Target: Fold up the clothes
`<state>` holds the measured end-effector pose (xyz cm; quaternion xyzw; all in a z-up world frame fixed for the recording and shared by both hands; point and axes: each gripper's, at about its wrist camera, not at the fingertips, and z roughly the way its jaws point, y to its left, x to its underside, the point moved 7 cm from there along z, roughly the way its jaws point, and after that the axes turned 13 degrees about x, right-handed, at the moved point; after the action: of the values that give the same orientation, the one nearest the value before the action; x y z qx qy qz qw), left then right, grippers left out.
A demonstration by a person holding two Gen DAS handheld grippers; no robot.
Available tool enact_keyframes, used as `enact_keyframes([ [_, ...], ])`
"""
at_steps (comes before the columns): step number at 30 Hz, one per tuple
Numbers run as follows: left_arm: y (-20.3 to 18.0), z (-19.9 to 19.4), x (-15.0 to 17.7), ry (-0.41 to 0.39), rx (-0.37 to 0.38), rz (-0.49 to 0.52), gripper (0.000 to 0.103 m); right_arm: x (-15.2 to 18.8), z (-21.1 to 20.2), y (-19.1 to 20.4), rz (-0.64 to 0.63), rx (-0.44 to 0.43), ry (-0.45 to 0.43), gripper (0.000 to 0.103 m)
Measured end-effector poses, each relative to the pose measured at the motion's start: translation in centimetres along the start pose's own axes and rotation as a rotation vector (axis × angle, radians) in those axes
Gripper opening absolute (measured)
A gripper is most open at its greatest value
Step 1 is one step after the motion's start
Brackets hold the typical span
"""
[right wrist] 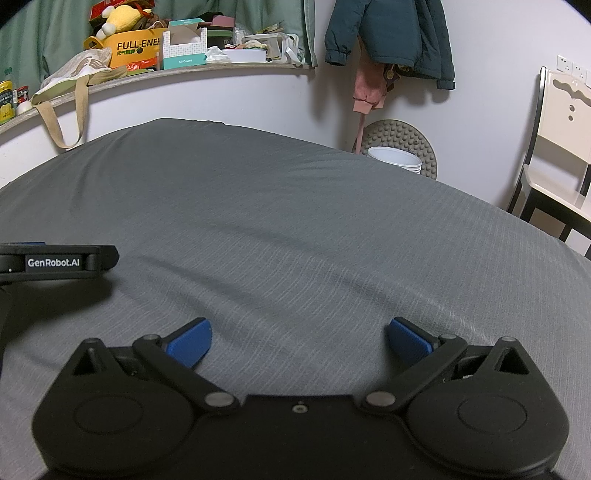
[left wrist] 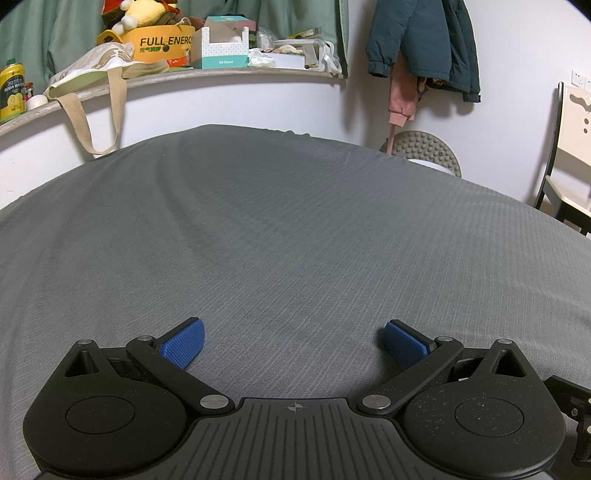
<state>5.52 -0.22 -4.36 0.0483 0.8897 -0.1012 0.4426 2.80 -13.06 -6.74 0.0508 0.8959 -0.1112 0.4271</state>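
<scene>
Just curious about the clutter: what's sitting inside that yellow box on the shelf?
A yellow plush toy pokes out of the yellow box. Whatever lies deeper is hidden by the box's wall.

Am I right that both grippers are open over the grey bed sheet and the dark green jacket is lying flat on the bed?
Not quite. The left gripper and right gripper are open over the grey bed sheet, but the dark green jacket hangs on the wall, as the left wrist view shows.

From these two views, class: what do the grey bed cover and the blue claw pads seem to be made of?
Grey bed cover: woven fabric, matt, seemingly; fine ribbed lines and soft creases show. Blue claw pads: probably rubber or plastic, matt; a small grid texture covers them.
</scene>
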Motion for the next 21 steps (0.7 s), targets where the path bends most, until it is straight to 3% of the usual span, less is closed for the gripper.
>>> enact_keyframes([
  [21, 0.06, -0.01, -0.04, 0.000, 0.000, 0.000, 0.103, -0.08, -0.08, -0.09, -0.001, 0.000, 0.001, 0.103],
])
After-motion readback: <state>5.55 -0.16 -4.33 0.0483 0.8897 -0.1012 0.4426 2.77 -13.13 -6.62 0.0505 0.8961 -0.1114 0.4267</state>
